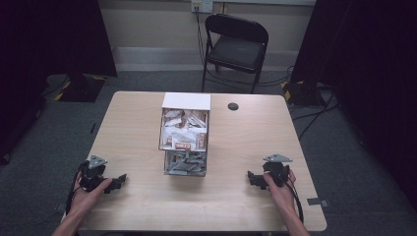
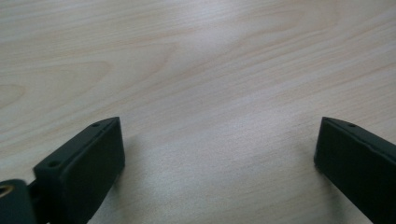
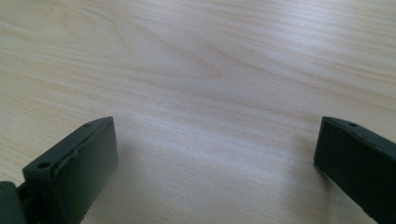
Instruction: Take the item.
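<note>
Holding perhaps sachets, clear box (image 1: 185,142)

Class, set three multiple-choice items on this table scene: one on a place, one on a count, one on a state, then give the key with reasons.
1. Where does the box stand on the table?
A. at its middle
B. at its right edge
C. on the chair

2. How many chairs stand behind the table?
A. none
B. one
C. three

3. How do the left gripper's jaws stand?
A. shut on a sachet
C. shut on nothing
B. open over bare wood

Key: 1 A, the box sits midway between both grippers; 2 B, a single black folding chair is beyond the far edge; 3 B, only bare wood lies between the wide-apart jaws.
</note>
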Tool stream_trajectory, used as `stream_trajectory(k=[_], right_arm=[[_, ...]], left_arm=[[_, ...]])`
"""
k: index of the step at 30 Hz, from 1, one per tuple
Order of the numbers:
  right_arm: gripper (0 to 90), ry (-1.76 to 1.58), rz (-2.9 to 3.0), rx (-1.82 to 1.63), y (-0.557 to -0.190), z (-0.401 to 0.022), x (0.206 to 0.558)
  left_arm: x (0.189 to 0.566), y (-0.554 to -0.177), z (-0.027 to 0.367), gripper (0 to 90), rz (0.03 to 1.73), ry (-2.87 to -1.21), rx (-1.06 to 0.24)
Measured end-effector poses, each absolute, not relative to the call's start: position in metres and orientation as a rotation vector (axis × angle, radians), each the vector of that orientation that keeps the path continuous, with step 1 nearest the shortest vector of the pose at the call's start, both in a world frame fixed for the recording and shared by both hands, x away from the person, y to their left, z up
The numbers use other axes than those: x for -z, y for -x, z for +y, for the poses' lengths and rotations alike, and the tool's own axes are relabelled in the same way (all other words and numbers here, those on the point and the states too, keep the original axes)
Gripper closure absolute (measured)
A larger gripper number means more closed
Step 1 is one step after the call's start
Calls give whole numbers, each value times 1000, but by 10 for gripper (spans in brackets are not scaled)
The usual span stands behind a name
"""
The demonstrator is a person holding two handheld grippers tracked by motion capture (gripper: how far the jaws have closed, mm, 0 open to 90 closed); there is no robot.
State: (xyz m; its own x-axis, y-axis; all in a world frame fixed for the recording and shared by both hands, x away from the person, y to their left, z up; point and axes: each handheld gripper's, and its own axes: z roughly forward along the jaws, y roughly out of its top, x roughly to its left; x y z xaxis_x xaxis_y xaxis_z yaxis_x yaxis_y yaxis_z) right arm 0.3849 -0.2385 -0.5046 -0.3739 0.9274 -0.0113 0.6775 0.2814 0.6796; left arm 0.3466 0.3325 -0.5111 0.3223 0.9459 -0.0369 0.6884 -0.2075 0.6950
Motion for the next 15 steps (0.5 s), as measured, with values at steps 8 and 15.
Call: stream_trajectory(k=[8, 15], right_arm=[[0, -1442, 2152, -834, -385, -239, 505], [0, -1413, 2183, -846, -384, -240, 504]], left_arm=[[508, -345, 334, 149, 1462, -1963, -546], [505, -345, 332, 170, 1436, -1984, -515]])
